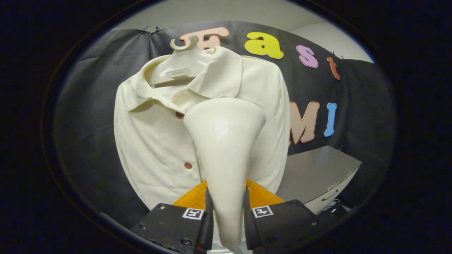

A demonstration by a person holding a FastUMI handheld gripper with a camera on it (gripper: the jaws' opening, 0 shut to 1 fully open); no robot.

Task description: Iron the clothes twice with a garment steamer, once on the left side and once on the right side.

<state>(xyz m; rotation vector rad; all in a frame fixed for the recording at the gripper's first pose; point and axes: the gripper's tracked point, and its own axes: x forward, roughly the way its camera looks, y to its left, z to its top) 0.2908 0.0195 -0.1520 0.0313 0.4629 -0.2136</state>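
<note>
While the cream shirt [155, 141] hung on a pale hanger [180, 65] against the booth's black wall, the tongs [227, 203] were closed on the handle of the garment steamer [226, 141], one finger pressing each side. The steamer rose from between the fingers, its broad glossy head lying over the shirt's front beside the button placket, just under the collar. Two reddish buttons [180, 115] showed left of the head. A grey cabinet [317, 173] stood beyond the shirt, off to the right.
</note>
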